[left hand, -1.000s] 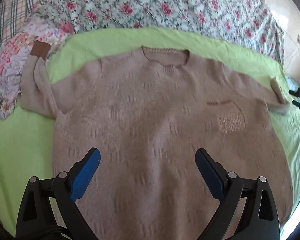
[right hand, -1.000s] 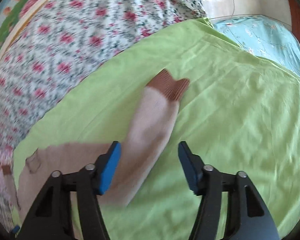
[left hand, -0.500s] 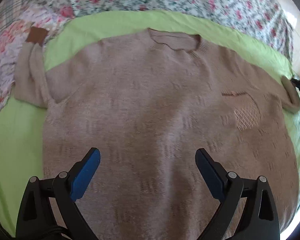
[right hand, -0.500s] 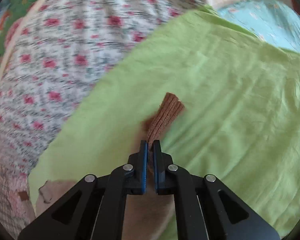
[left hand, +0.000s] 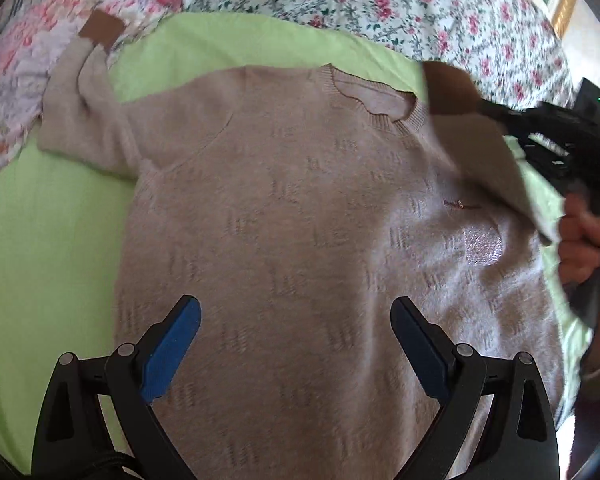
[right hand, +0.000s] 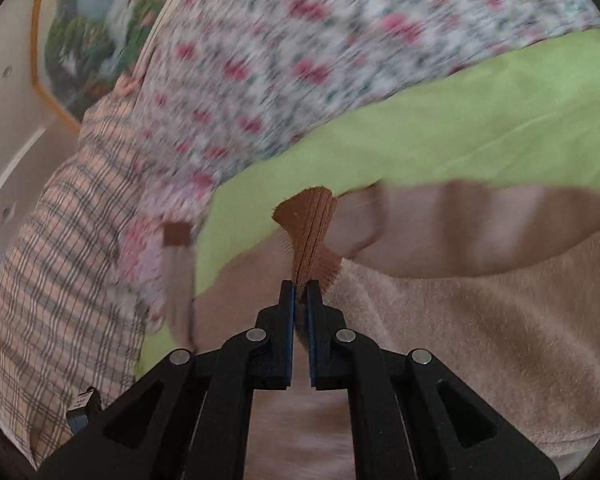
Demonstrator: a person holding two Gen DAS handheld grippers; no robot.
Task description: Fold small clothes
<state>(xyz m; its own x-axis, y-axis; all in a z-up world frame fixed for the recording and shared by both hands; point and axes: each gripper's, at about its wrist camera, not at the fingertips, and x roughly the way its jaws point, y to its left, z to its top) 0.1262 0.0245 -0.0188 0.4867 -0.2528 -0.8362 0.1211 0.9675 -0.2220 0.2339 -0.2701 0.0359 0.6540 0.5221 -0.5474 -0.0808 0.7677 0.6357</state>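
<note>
Bare green sheet (left hand: 40, 240) lay open left of the sweater (left hand: 300, 240), floral bedding (left hand: 340, 0) banked behind, lifted sleeve (left hand: 484, 148) crossed the right shoulder.

A beige knit sweater (left hand: 300, 208) lies face up and spread flat on the green sheet (left hand: 40, 248), round neckline away from the camera. One sleeve, with a brown ribbed cuff (left hand: 100, 32), stretches out to the side; the other sleeve's brown cuff (right hand: 314, 240) is lifted above the chest
</note>
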